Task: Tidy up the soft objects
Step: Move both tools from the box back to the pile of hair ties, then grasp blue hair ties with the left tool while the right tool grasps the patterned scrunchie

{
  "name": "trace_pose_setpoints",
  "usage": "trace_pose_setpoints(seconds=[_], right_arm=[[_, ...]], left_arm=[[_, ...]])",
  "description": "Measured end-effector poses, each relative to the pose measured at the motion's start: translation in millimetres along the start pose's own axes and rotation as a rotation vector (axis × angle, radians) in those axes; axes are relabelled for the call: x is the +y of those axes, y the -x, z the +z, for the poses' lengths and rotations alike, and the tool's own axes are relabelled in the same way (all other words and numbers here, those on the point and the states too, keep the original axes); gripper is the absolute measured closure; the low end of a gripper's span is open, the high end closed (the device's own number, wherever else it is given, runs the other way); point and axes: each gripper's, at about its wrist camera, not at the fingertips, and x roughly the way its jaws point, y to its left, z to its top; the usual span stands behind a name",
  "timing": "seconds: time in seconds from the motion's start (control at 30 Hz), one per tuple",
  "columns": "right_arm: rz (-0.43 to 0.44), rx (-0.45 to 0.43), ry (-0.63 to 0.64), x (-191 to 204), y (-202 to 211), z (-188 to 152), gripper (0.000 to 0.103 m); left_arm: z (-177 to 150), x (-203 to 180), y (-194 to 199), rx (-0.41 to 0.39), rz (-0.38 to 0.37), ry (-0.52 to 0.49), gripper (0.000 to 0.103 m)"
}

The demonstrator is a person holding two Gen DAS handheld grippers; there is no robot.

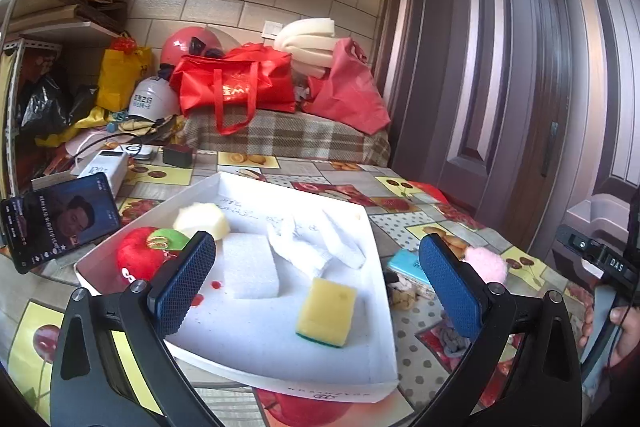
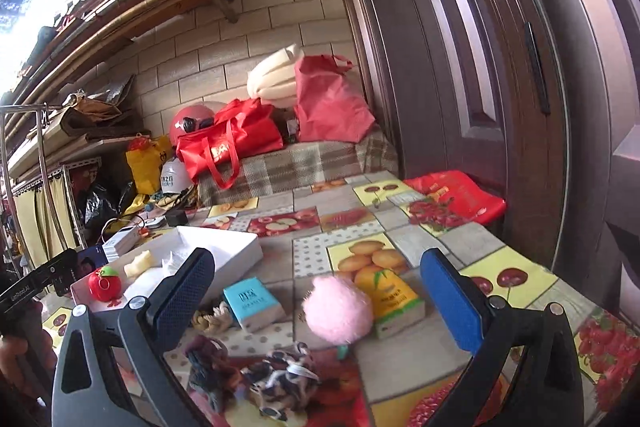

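Observation:
A white box [image 1: 372,239] on the table holds a yellow sponge [image 1: 326,311], a white foam block [image 1: 250,265], white socks [image 1: 316,243], a red apple plush [image 1: 140,255] and a pale foam piece [image 1: 202,221]. My left gripper [image 1: 316,283] is open and empty above the box. My right gripper [image 2: 316,301] is open and empty above a pink pompom [image 2: 338,309]. A patterned scrunchie [image 2: 282,379], a dark scrunchie [image 2: 208,359] and a beige knotted piece [image 2: 212,317] lie near it. The pompom also shows in the left wrist view [image 1: 486,263].
A teal pack [image 2: 252,303] and a yellow pack [image 2: 396,303] lie beside the pompom. A phone [image 1: 60,219] stands left of the box, with a power bank [image 1: 106,169] behind. Red bags [image 1: 236,87] and helmets sit on a bench at the back. A wooden door [image 2: 480,67] is right.

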Motion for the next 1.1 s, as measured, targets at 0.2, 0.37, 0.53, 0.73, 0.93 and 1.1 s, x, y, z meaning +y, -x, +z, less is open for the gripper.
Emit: trace_pose_setpoints(seconds=[0.2,0.37,0.53,0.73,0.93,1.1], right_arm=[[0.123,0.229,0.139,6.5,-18.0,-9.0,0.0],[0.15,0.422,0.314,46.6,-49.6,-33.5,0.008],[0.177,0.616,0.311,51.6,-89.8,-51.1,0.053],[0.184,0.495,0.241,36.3,-67.2,-36.7,0.068],[0.157,0.339,0.15,17.9,-43.8,-19.2,0.068],[0.149,0.299,0.159,19.7,-39.1,-15.2,0.068]], left_arm=[[-16.6,-77.4,-25.9,0.215,-0.204,-0.206,0.001],[-35.8,-133.9,-47.4,0.353,-0.198,-0.382,0.001],[-44.0,-131.4,-71.3,0.469,-0.189,-0.35,0.001],[-50.6,-135.7,-93.1,0.56,-0.189,-0.334,0.011],[-60.0,-148.8,-117.2,0.627,-0.144,-0.373,0.039],[-59.0,-152.0,-111.8,0.609,-0.204,-0.362,0.08]])
